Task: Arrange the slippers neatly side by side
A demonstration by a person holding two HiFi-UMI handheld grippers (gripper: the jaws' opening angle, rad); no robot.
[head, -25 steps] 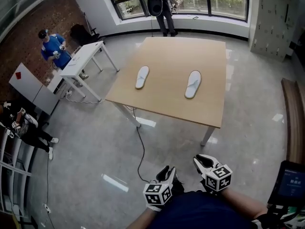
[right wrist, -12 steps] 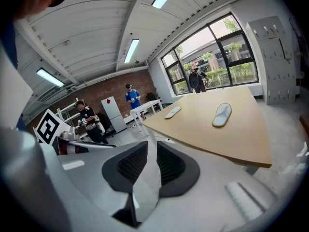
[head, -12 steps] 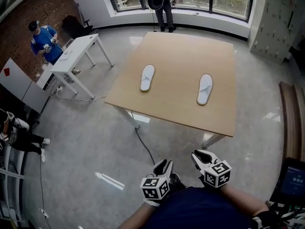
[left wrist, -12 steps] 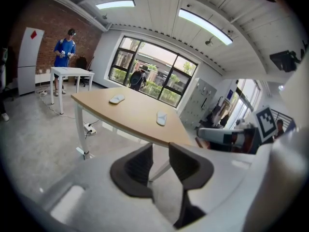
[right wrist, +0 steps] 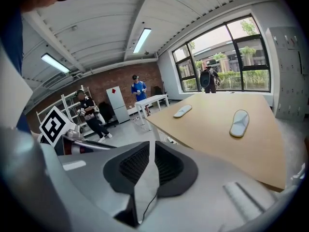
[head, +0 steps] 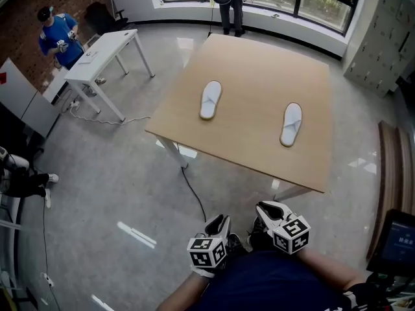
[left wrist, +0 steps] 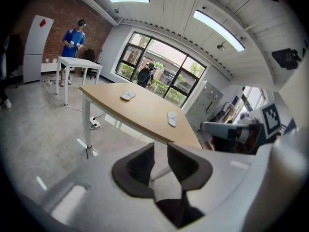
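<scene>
Short of the wooden table (head: 259,70), I carry the left gripper (head: 218,225) and right gripper (head: 271,211) empty, jaws just narrowing yet still parted on nothing. The left slipper (head: 211,100) and right slipper (head: 291,124) lie well apart on it, awaiting pairing.

The left grey two-jaw tool (head: 217,225) sits at about 6 o'clock in the head view, and the right grey two-jaw tool (head: 271,210) is just beside it toward 5 o'clock. Both are held close to the dark blue torso (head: 279,287) and point toward 12 o'clock. Each tool's black ribbed jaws have just been closing and stand slightly apart, the left wider, with nothing between them.
</scene>
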